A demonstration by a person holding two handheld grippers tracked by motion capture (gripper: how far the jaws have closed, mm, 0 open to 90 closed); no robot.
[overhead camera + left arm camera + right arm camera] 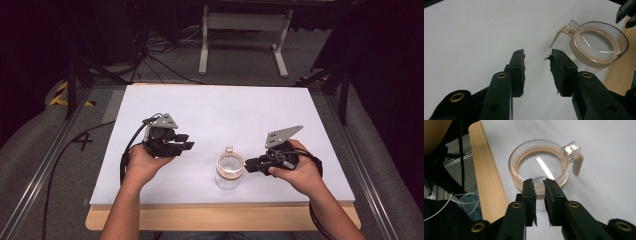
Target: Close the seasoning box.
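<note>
1. We are seeing the glass jar [229,172] standing upright near the table's [210,115] front edge, mouth upward, its clasp [229,149] pointing away from us.
2. We are holding the left gripper [186,141] open, empty, well left.
3. We are holding the right gripper [248,164] slightly parted beside its rim, gripping nothing.

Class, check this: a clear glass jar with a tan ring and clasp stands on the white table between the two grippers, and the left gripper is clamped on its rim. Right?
Not quite. The left gripper is open and holds nothing; the left gripper view shows the jar apart from it. The jar does stand on the white table between the grippers.
</note>
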